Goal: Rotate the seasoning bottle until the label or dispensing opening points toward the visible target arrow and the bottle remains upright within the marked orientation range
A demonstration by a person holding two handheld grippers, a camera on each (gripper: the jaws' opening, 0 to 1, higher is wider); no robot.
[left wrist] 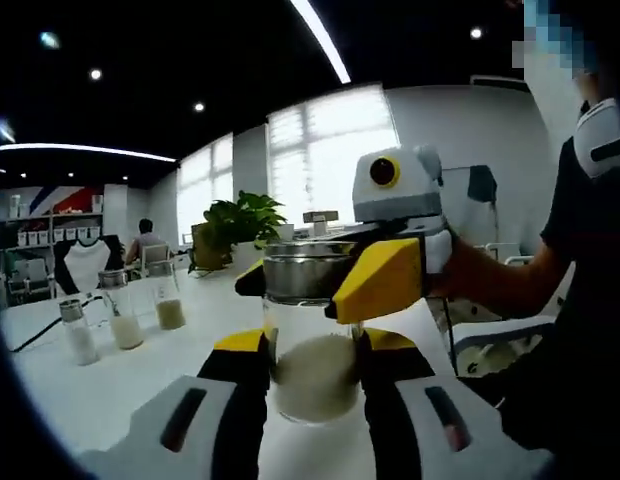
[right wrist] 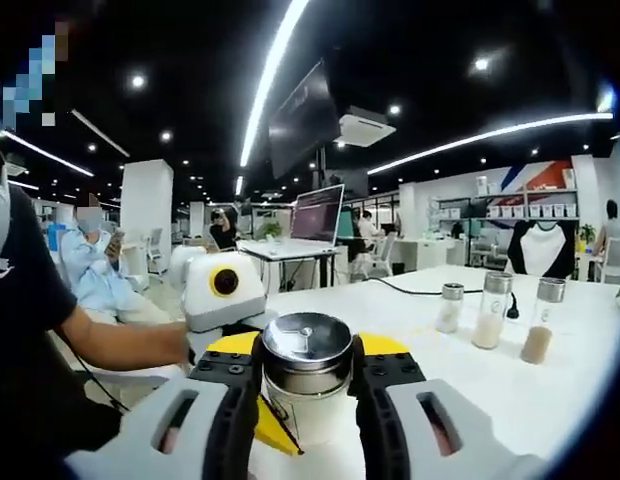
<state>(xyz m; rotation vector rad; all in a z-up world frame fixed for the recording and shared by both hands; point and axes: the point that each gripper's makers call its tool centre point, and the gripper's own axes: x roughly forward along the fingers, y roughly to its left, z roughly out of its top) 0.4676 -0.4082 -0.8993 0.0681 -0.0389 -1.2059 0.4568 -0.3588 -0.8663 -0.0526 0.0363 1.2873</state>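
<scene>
The seasoning bottle [left wrist: 312, 345] stands upright on the white table [left wrist: 140, 365], the left gripper [left wrist: 315, 375] clamping its glass body and the right gripper [right wrist: 308, 385] closed on its metal cap [right wrist: 307, 345], so the turning step looks underway; next, twist while keeping it vertical, though no target arrow is visible

In the left gripper view the left gripper [left wrist: 315, 370] has its black jaws closed against the glass body of the seasoning bottle [left wrist: 312, 375]. The right gripper [right wrist: 308, 385] clamps the bottle's metal cap from either side; a bare forearm [left wrist: 500, 285] reaches behind it.
</scene>
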